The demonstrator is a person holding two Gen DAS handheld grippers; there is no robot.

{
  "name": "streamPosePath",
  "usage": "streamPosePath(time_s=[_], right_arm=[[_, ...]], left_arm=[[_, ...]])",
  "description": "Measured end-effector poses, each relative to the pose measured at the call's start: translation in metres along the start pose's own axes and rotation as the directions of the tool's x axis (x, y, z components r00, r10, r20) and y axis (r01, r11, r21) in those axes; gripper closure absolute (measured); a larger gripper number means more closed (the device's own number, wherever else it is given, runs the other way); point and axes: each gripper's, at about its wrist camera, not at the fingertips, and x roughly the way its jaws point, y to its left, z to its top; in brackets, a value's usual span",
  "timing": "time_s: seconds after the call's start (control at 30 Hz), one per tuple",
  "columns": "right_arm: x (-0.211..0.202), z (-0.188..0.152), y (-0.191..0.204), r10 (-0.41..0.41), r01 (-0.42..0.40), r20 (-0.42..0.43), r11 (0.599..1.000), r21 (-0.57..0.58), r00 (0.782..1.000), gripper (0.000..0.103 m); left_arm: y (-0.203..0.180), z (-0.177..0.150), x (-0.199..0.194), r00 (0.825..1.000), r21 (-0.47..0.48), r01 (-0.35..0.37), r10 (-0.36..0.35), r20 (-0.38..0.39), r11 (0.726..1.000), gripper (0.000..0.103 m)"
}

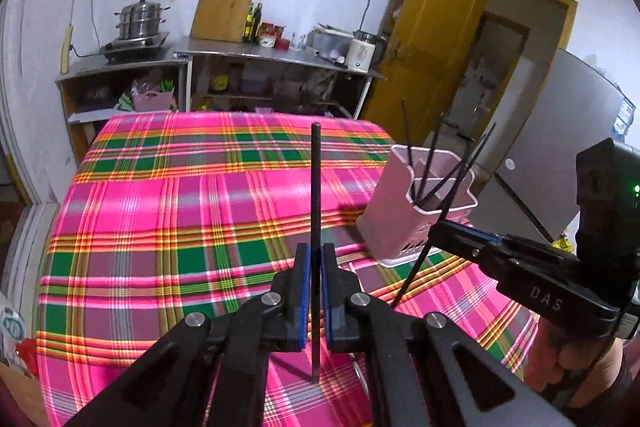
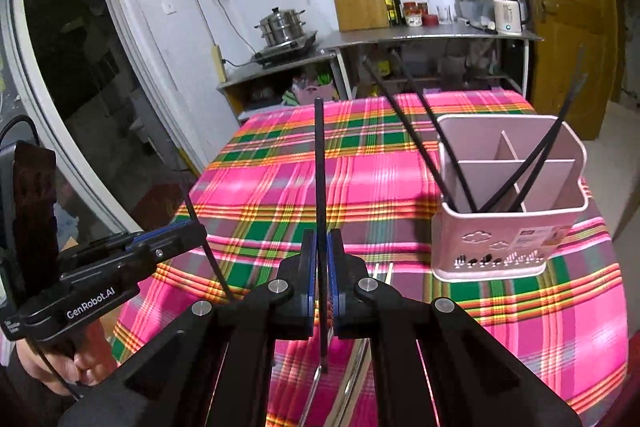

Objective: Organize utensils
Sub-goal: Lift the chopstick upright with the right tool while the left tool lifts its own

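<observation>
My left gripper is shut on a black chopstick that stands upright between its blue pads, above the plaid tablecloth. My right gripper is shut on a second black chopstick, also upright. Each gripper shows in the other's view: the right gripper beside the holder, the left gripper at the left. A pink divided utensil holder stands on the table to the right, with several black chopsticks leaning in its compartments.
Metal utensil handles and two pale chopstick tips lie on the cloth under my right gripper. Behind the table stands a steel counter with a steamer pot, a cutting board and a kettle. A yellow door is at the right.
</observation>
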Motion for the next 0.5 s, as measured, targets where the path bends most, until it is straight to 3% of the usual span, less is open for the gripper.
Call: streamPosePath(time_s=[0.5], right_arm=[[-0.052,0.008,-0.021,-0.043,0.041,0.093,0.999,0.015,0.995,0.098]], left_arm=[[-0.042,0.029,-0.005,0.995,0.048,0.097,-0.098,0.013,0.994,0.098]])
